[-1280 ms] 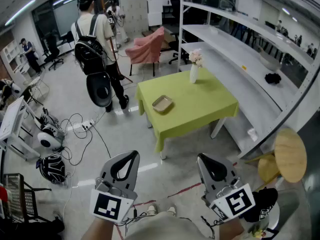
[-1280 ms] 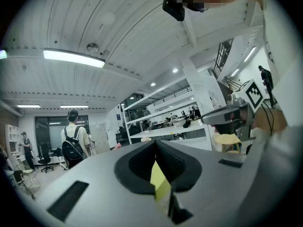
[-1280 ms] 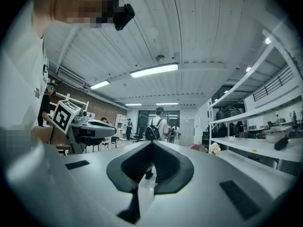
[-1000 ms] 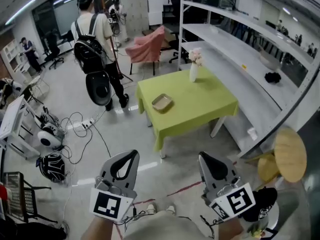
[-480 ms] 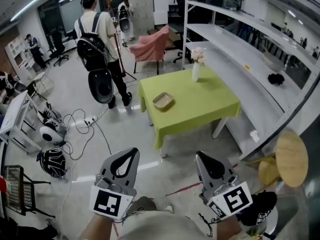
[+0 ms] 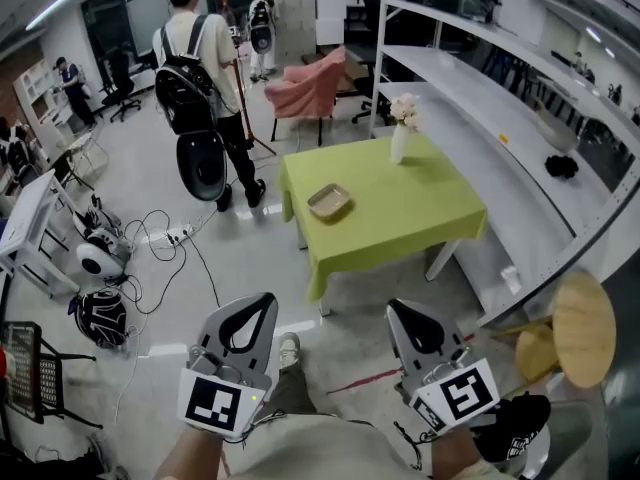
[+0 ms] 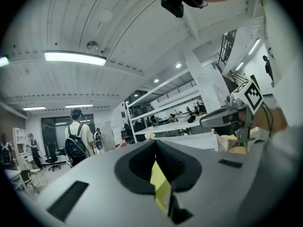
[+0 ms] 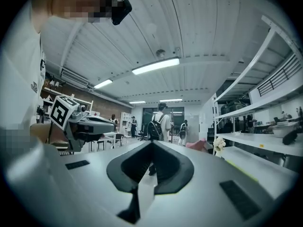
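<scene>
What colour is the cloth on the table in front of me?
Lime green. The tablecloth shows best in the head view.

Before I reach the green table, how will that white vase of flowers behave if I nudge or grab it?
The vase is tall and narrow with flowers on top, so it probably tips easily. It looks smooth and white, perhaps ceramic: likely slippery and breakable.

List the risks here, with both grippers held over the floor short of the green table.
Loose cables trail across the floor left of the left gripper; a foot might catch them.
A person with a backpack stands close to the green table's far corner; a collision is possible there.
The flower vase stands near the table's far edge and might topple if bumped.
</scene>
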{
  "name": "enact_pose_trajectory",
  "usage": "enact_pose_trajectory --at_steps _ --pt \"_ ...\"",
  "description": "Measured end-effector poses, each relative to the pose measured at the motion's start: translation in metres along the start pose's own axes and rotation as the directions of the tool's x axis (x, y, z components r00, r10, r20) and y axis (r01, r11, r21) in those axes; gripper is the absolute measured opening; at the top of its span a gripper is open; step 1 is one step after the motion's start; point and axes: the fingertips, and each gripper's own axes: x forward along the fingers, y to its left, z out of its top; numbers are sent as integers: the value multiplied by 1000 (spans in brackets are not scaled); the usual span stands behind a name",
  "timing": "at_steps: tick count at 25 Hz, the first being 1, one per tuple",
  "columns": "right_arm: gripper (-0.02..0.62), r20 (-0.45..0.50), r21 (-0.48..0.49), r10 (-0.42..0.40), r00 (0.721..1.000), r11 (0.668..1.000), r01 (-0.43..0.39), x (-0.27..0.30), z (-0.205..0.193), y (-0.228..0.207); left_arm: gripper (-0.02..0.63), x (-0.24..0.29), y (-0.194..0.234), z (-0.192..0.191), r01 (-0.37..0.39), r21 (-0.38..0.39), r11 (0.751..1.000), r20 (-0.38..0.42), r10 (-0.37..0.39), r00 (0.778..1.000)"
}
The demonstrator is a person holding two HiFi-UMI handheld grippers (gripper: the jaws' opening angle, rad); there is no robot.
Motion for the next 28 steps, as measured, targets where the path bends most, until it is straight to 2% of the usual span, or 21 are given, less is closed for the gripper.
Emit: enact_pose_trajectory --at_steps 7,16,28 --pt "6 -42 -7 11 999 1000 -11 47 -21 -9 6 26 32 -24 -2 -27 1000 -3 2 1000" --pt "6 -109 2 23 994 1000 -23 127 -42 -38 6 88 94 -47 10 -31 999 -27 -11 1000" --pt "6 -168 8 -29 985 999 31 262 -41 -90 6 193 198 -70 99 -37 994 -45 -100 994"
